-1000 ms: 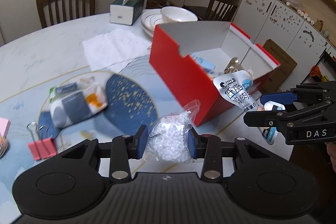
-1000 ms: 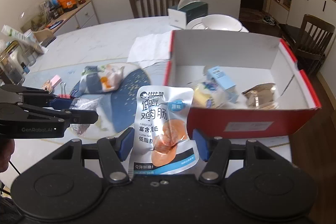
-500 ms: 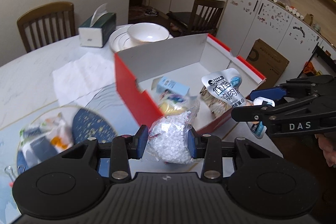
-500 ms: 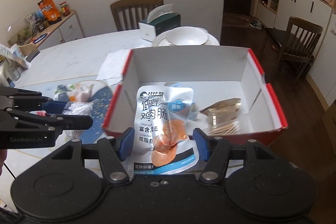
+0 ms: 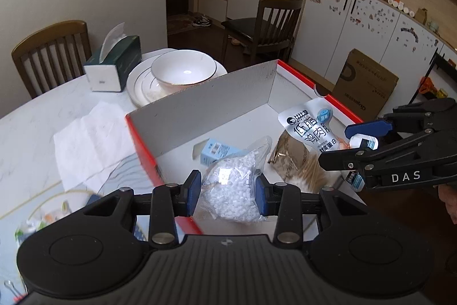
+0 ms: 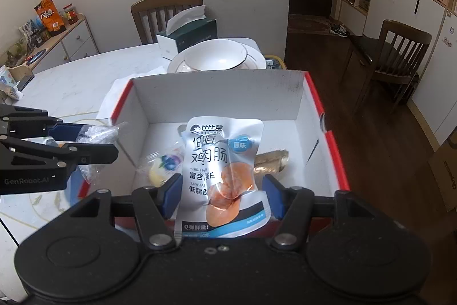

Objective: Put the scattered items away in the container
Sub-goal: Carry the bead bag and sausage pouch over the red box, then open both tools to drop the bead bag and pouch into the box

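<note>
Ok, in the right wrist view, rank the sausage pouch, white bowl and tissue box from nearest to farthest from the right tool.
1. Sausage pouch, held between the right tool's pads, over the red box.
2. White bowl, behind the box's back wall.
3. Tissue box, farther back, left of the bowl.

Blurred packet (image 5: 31,222) at table edge, blue carton (image 5: 217,152) half behind bead bag (image 5: 232,190), binder clip (image 5: 10,286) cut off

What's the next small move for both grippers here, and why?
Probably open both and drop. The left gripper is shut on the bag of white pellets, the right gripper on the sausage pouch, and both items appear to hang above the open red box. Easing the left one slightly further in first seems safer, since its bag sits near the box's near edge.
</note>
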Tool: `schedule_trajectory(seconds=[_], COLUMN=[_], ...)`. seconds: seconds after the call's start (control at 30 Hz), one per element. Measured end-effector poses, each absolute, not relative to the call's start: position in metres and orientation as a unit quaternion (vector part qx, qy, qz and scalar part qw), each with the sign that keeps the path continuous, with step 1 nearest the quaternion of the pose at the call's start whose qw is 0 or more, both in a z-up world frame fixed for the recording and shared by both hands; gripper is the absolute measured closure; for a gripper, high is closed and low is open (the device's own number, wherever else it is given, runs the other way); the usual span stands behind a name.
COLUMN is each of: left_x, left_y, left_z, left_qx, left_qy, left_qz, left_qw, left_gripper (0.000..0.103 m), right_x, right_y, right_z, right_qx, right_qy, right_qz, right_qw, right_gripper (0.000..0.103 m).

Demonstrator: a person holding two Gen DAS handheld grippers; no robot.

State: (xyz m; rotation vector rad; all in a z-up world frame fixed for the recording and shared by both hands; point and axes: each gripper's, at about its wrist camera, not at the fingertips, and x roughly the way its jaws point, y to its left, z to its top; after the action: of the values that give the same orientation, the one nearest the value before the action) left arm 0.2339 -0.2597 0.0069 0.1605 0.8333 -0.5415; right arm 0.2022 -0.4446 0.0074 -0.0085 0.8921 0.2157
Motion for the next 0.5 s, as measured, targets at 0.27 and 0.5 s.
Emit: schedule_trajectory(seconds=[0.27,0.5], left_x=[0.262,0.285], left_y=[-0.288,-0.311], left_z=[-0.011,-0.026], left_qx=[0.118,0.150], left_qy=[0.409,0.425], left_qz=[-0.254,-0.259], left_qw=[0.868,0.854], left_gripper=[0.066,0.066], right_x=[0.231,0.266], right_y=[-0.458,-0.463], right_z=[0.000,-0.013], right_qx=[-0.017,-0.034], right_qy=[0.442,0.460], right_qz=[0.108,0.113], right_qw=[0.891,0.880], right_gripper=[0.043,0.043])
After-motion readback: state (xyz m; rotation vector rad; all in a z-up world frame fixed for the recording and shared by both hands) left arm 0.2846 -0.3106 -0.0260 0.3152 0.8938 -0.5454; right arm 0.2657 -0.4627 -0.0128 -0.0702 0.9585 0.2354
